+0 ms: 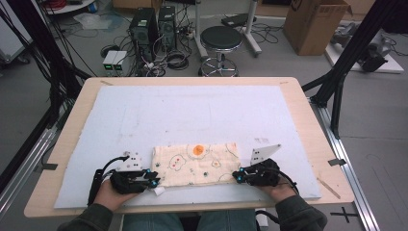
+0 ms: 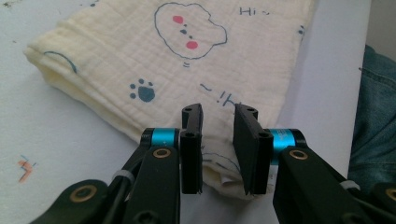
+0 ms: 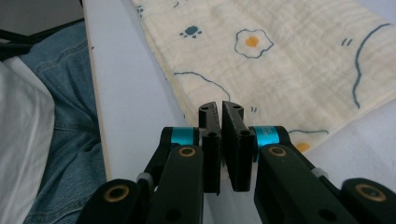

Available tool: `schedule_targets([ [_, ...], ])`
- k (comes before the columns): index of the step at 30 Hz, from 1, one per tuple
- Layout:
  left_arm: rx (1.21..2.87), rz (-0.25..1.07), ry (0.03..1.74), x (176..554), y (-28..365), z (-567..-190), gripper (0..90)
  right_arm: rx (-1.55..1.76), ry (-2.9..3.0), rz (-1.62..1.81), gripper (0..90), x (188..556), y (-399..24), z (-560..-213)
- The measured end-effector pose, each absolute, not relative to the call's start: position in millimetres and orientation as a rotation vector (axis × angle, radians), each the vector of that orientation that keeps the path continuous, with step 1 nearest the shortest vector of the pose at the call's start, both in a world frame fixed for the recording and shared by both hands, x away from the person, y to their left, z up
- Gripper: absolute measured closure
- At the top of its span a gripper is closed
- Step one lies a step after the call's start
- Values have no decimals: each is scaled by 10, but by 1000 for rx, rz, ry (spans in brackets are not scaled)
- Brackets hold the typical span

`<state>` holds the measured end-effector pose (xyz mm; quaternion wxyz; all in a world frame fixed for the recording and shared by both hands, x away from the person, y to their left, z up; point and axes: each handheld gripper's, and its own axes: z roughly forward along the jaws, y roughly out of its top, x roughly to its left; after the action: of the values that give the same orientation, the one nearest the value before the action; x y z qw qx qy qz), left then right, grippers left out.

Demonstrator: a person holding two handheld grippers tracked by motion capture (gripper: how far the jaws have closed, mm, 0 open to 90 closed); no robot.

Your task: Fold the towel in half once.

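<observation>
A lab room where we test machines

We see a wooden table (image 1: 308,120) with a white mat (image 1: 192,110) on it. Behind it, on the grey floor, stand two black computer towers (image 1: 153,26) with lots of tangled cables (image 1: 173,60). We also see a round black stool (image 1: 220,41), a big cardboard box (image 1: 312,24) and black metal frame bars (image 1: 353,53).

Crinkled matt cloth (image 1: 196,164) (soft muslin)
</observation>
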<state>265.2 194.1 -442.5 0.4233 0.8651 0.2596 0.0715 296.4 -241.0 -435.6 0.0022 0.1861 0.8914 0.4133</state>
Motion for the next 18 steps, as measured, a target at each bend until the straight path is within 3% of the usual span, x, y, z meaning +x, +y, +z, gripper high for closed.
schedule_targets([
  [13, 2164, 179, 652, 2660, 1959, -4419, 710, 555, 2830, 1319, 859, 2894, -2410, -4328],
  [18, 2162, 188, 654, 2658, 1963, -4413, 699, 578, 2845, 1324, 805, 2917, -2416, -4360],
])
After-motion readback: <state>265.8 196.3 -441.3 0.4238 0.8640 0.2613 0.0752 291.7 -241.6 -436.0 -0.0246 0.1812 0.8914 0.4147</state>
